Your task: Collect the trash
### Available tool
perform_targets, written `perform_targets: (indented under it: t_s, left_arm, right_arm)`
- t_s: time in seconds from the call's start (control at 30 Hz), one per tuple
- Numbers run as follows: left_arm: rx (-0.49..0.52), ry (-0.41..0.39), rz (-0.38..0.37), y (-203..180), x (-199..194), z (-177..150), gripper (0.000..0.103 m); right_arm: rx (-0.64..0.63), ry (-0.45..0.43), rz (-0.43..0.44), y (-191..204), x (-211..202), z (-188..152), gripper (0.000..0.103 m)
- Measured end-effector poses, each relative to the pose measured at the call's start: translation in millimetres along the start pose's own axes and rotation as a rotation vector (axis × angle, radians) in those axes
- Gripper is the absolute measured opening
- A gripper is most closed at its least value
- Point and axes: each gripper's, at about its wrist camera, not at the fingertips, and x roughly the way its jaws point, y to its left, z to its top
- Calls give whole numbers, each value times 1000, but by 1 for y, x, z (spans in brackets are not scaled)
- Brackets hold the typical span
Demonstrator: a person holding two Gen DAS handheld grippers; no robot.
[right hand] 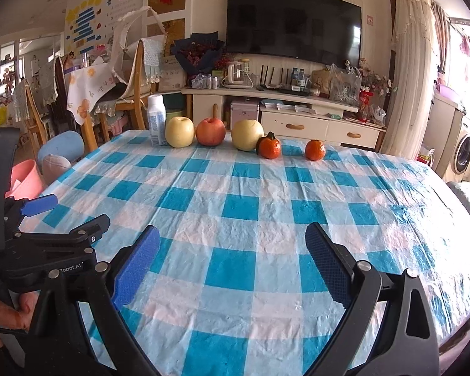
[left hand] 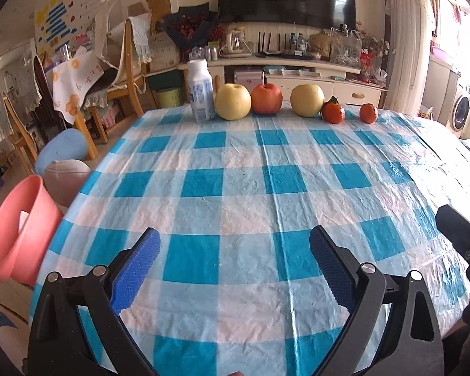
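A white plastic bottle (left hand: 200, 91) with a blue label stands upright at the far edge of the checked table, left of a row of fruit; it also shows in the right wrist view (right hand: 157, 119). A pink bin (left hand: 22, 230) stands off the table's left edge, with something white inside; its rim shows in the right wrist view (right hand: 26, 179). My left gripper (left hand: 235, 244) is open and empty above the near part of the table. My right gripper (right hand: 233, 239) is open and empty, to the right of the left one.
Two yellow apples (left hand: 233, 101) (left hand: 307, 99), a red apple (left hand: 266, 97) and two tangerines (left hand: 333, 112) (left hand: 368, 112) line the far edge of the blue-checked tablecloth (left hand: 244, 185). Wooden chairs (left hand: 131, 72), cushions (left hand: 62, 148) and a TV cabinet (left hand: 297, 75) stand beyond.
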Motion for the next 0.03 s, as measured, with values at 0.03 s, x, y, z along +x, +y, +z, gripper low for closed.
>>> perform_targets:
  t_s: [0.03]
  left_arm:
    - [-5,20,-4,-4,12,3,95]
  right_arm:
    - [-10,19,-7,-2,12,1,95]
